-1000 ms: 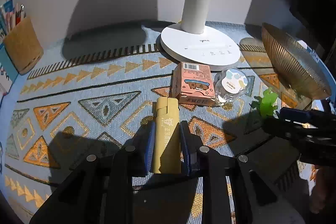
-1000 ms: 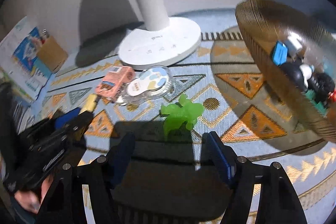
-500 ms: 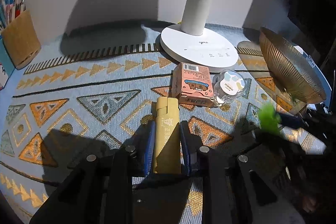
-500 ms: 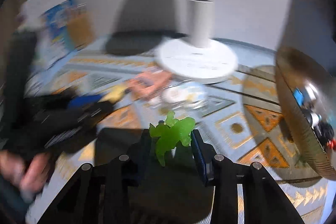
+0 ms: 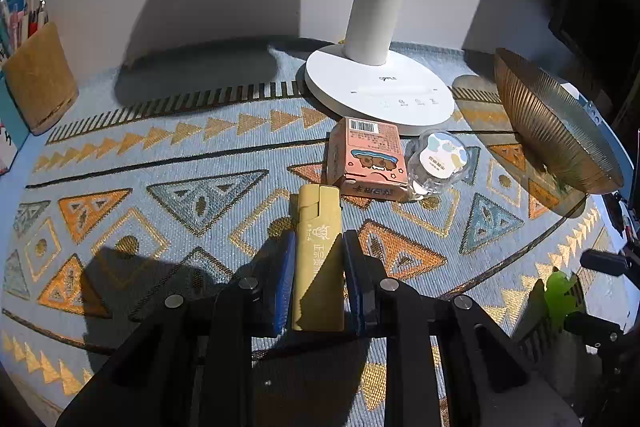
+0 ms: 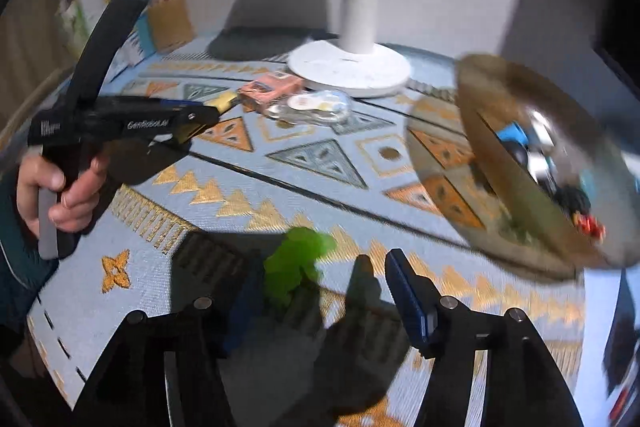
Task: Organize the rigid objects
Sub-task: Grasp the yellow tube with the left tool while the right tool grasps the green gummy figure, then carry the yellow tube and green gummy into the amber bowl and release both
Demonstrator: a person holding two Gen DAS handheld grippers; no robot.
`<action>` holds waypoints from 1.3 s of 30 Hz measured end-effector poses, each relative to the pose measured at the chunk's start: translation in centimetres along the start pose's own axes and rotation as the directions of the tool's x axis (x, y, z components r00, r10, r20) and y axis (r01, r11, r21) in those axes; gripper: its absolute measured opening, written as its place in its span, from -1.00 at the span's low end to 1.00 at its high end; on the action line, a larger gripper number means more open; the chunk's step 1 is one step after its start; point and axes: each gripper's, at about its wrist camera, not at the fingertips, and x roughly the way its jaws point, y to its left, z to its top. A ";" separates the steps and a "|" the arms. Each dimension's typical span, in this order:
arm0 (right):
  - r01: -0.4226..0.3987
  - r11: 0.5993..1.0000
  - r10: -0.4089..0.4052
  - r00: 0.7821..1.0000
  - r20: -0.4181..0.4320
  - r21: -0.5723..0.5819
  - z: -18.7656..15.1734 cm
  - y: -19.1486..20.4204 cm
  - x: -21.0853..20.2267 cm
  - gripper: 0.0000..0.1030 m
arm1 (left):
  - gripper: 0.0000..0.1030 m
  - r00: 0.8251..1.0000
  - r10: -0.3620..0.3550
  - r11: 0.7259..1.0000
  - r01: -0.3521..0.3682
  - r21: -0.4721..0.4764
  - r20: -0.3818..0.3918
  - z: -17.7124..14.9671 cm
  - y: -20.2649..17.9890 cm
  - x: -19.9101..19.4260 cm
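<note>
We have the left gripper [image 5: 318, 283] pinching the yellow lighter [image 5: 318, 259] at lower centre, low over the mat. Our right gripper [image 6: 324, 291] stands spread, the blurred green toy [image 6: 294, 267] against its left finger. The ribbed gold bowl [image 6: 500, 163] at right already holds several small items. The pink box [image 5: 366, 157] and clear round case [image 5: 440, 163] at centre remain unsorted.

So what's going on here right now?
The left gripper is clamped on the yellow box just above the patterned mat. The right gripper is open, with the green toy beside its left finger, near the gold bowl that holds small items. That view is blurred.
</note>
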 end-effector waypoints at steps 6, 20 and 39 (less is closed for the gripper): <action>-0.026 0.993 0.030 0.999 -0.032 0.118 -1.1 1.3 1.0 0.23 | -0.60 1.000 -0.001 1.000 0.001 0.003 0.000 0.0 -0.1 0.0; 0.105 0.989 -0.105 0.994 -0.009 0.105 1.2 4.9 3.3 -0.19 | -0.58 1.000 0.025 0.998 -0.025 0.051 -0.006 -0.2 -0.6 0.0; 0.301 0.874 -0.385 0.908 0.164 0.382 1.0 -9.6 -11.6 -0.19 | -0.60 0.961 -0.216 0.970 0.191 0.147 0.174 4.5 -9.4 -9.8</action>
